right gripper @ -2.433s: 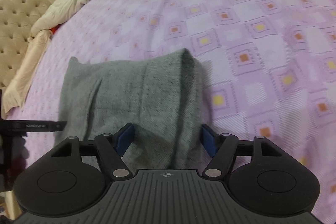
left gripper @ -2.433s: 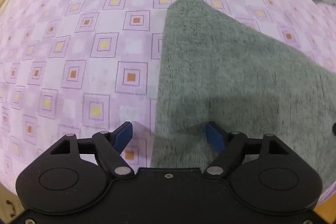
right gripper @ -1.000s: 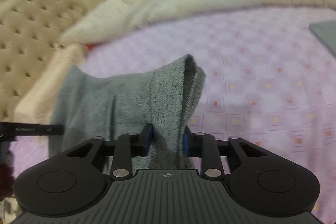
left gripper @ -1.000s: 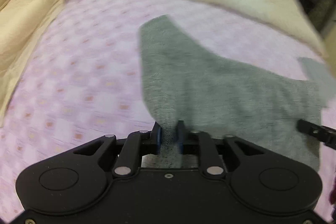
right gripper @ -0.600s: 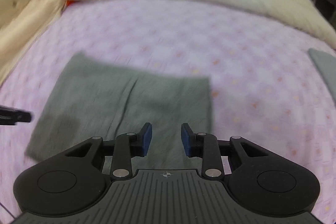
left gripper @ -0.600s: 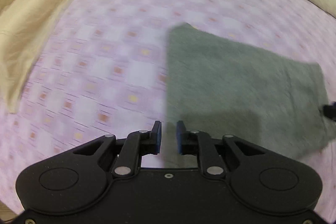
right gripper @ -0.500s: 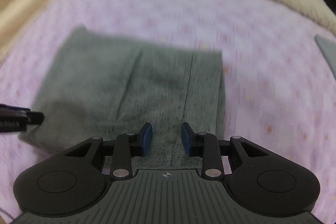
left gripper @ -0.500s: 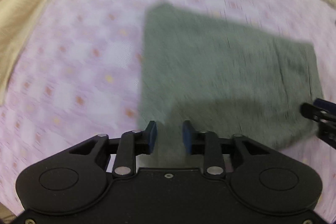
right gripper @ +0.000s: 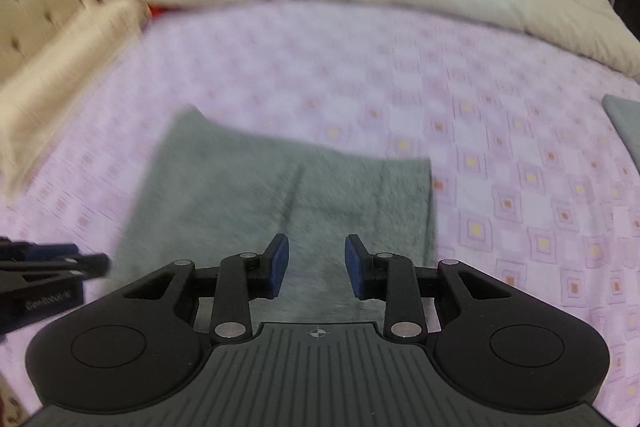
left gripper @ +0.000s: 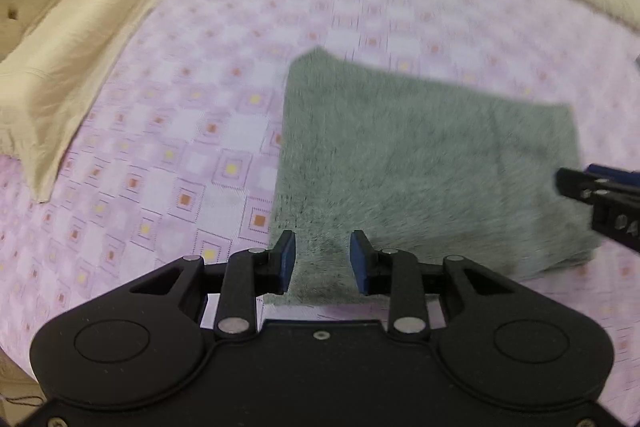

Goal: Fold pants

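Left tongs (left gripper: 322,263) and right tongs (right gripper: 313,265) both parted, holding nothing, level over near edge of folded grey pants (left gripper: 420,163) flat on bed (left gripper: 180,155).

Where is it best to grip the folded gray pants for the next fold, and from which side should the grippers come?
Probably the near edge of the gray pants, one corner each: it lies flat, facing both open grippers, left gripper and right gripper. Come in low from the near side.
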Action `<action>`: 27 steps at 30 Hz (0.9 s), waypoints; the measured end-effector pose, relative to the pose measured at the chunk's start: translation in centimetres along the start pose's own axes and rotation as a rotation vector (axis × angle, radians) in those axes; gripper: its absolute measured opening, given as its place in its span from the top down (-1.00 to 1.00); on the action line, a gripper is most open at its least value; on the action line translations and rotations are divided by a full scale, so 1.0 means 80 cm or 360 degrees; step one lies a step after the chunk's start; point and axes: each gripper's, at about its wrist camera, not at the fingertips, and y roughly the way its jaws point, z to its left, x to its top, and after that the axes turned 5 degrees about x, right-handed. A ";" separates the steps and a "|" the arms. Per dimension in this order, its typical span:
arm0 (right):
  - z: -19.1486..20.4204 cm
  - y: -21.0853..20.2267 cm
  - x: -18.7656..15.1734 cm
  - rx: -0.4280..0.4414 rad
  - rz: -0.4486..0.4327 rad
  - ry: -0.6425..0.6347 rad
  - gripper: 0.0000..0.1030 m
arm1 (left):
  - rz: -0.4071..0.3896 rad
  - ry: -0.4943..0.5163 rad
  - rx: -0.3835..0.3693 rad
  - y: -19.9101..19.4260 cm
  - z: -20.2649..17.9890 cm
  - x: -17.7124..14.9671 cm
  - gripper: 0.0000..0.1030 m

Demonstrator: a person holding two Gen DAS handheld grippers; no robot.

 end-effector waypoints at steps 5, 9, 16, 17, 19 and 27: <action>0.014 -0.029 -0.009 0.0044 -0.0044 -0.0072 0.41 | -0.0050 -0.0169 -0.0026 -0.048 0.013 -0.011 0.00; 0.037 -0.031 -0.013 0.0056 -0.0017 -0.0126 0.41 | -0.0140 -0.0265 -0.0008 -0.078 0.024 -0.020 -0.11; 0.054 -0.027 -0.005 0.0011 -0.0003 -0.0102 0.41 | -0.0192 -0.0243 -0.0004 -0.091 0.036 -0.011 -0.23; 0.057 -0.025 -0.003 -0.0001 -0.0001 -0.0078 0.41 | -0.0171 -0.0234 -0.0005 -0.089 0.038 -0.007 -0.23; 0.064 -0.022 0.002 -0.0033 -0.0005 -0.0036 0.41 | -0.0110 -0.0226 0.0011 -0.080 0.044 0.001 -0.23; 0.080 -0.017 0.018 -0.0171 0.0047 0.0179 0.41 | -0.0042 -0.0125 0.0033 -0.048 0.075 0.021 -0.23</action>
